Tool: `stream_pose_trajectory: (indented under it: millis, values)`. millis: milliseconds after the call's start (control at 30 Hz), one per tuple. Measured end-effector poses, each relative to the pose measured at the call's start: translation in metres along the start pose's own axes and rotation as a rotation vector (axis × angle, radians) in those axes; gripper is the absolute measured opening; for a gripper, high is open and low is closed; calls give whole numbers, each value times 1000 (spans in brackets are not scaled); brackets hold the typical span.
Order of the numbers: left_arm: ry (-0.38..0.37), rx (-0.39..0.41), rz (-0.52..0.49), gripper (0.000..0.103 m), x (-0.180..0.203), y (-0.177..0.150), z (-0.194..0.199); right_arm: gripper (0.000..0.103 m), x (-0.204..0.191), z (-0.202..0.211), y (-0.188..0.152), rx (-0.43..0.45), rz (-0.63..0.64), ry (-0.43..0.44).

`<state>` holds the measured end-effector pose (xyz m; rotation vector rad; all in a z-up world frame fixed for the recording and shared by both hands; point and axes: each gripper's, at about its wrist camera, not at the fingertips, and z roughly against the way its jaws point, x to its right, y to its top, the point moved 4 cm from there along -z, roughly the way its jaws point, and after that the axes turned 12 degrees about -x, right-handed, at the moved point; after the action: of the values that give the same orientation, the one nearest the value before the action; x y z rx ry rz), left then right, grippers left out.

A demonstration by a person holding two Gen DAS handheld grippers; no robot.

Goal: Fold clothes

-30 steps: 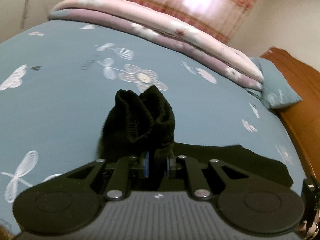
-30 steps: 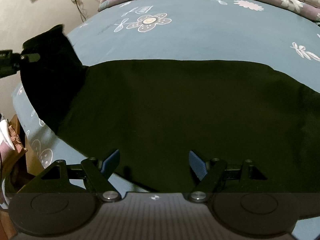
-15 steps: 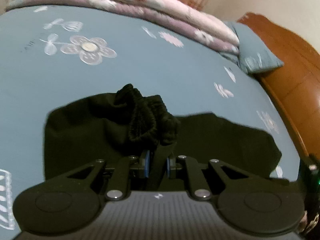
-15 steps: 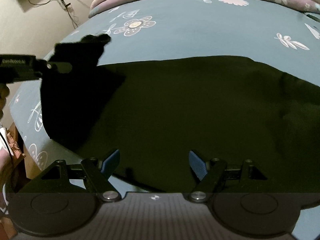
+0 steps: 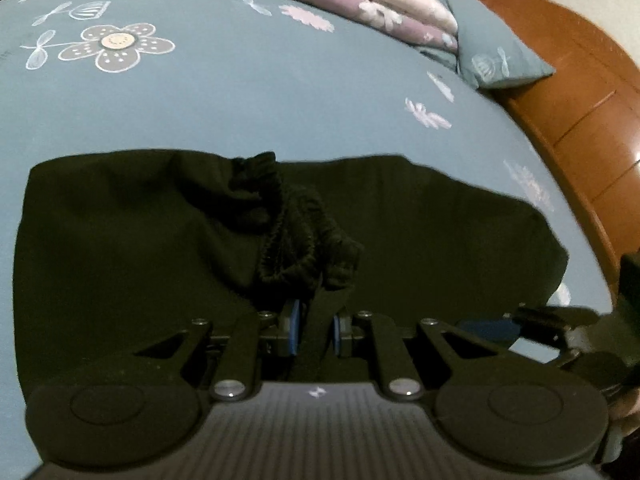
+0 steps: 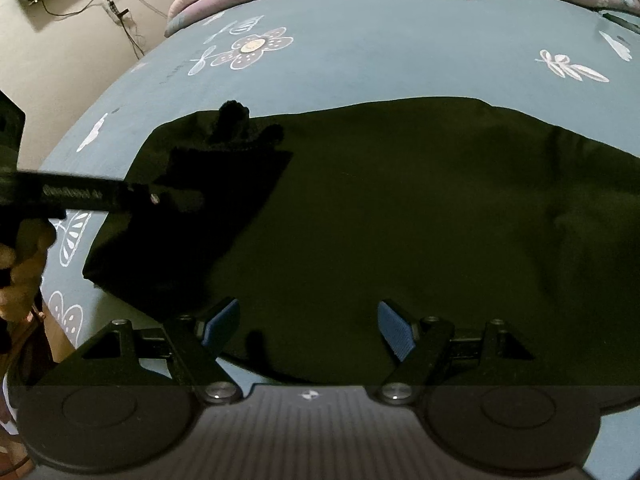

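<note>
Black garment (image 6: 400,220) spread flat on bed, ribbed cuff (image 5: 296,240) bunched, lifted.

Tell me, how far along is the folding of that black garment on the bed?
Partly done. The black garment lies spread on the blue bedsheet, one end already turned over onto it. In hand: the left gripper is shut on the ribbed cuff, carrying it across. The right gripper hovers open. Left: laying that end flat and the further folds.

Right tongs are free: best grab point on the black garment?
Pinch the near hem of the black garment, coming down from the near bed edge with the open right tongs. That edge lies flat and exposed just below them; the left tongs grip the ribbed cuff.
</note>
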<state>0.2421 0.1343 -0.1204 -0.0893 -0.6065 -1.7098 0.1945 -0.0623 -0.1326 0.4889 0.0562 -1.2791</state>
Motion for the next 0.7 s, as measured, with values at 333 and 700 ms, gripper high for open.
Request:
stream_pose_trajectory:
  millis: [333, 700]
  values:
    - [29, -56, -92, 48, 24, -18, -17, 80, 8, 5, 0, 1, -1, -18]
    - [46, 20, -53, 59, -25, -51, 52, 80, -6, 21, 61, 97, 64, 74]
